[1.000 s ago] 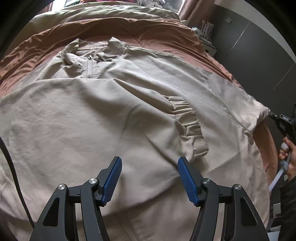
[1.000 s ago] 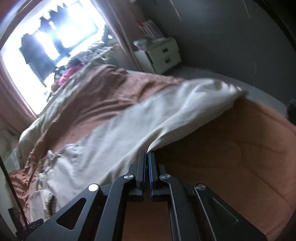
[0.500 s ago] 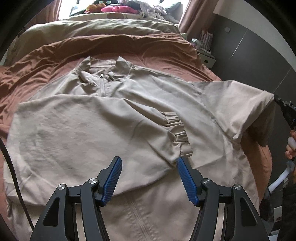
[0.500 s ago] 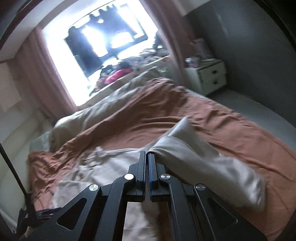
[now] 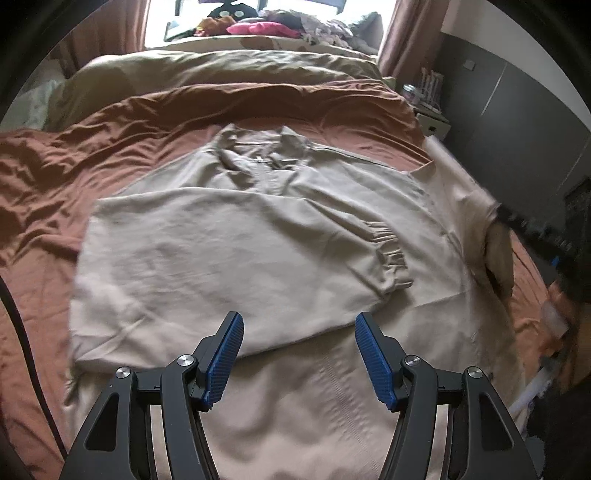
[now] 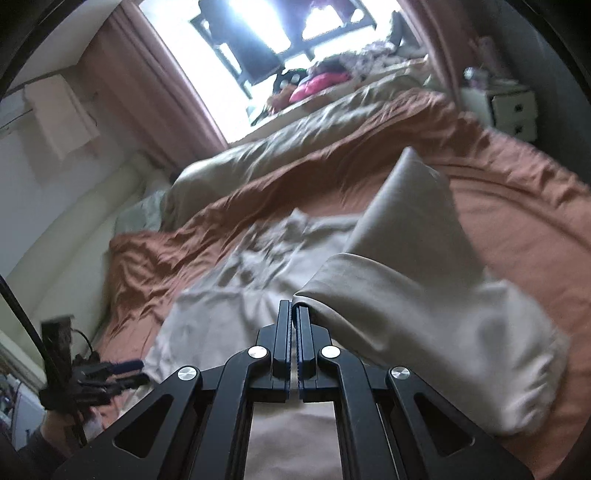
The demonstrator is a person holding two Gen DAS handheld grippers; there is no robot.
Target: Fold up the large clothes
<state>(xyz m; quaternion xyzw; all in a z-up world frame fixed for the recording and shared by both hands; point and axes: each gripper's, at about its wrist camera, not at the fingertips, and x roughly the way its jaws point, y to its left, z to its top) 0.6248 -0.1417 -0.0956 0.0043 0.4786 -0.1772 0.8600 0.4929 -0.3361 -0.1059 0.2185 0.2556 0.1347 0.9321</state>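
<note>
A large beige zip-up jacket (image 5: 236,258) lies spread on the brown bed cover (image 5: 74,166), collar toward the far end. One sleeve is folded across its front, with the elastic cuff (image 5: 391,254) near the middle. My left gripper (image 5: 297,350) is open and empty above the jacket's lower part. My right gripper (image 6: 294,314) is shut on the other sleeve (image 6: 406,266) and holds it lifted above the jacket body (image 6: 229,295). In the left wrist view that raised sleeve (image 5: 476,221) hangs at the right edge, blurred.
A beige duvet (image 5: 221,70) and a pile of clothes (image 5: 266,27) lie at the head of the bed under the window. A white nightstand (image 6: 513,110) stands beside the bed by a dark wall (image 5: 517,122). My left gripper shows in the right wrist view (image 6: 122,373).
My right gripper has lifted the sleeve off the bed's edge and carried it up and inward over the jacket. My left gripper has pulled back and up from the jacket, still open.
</note>
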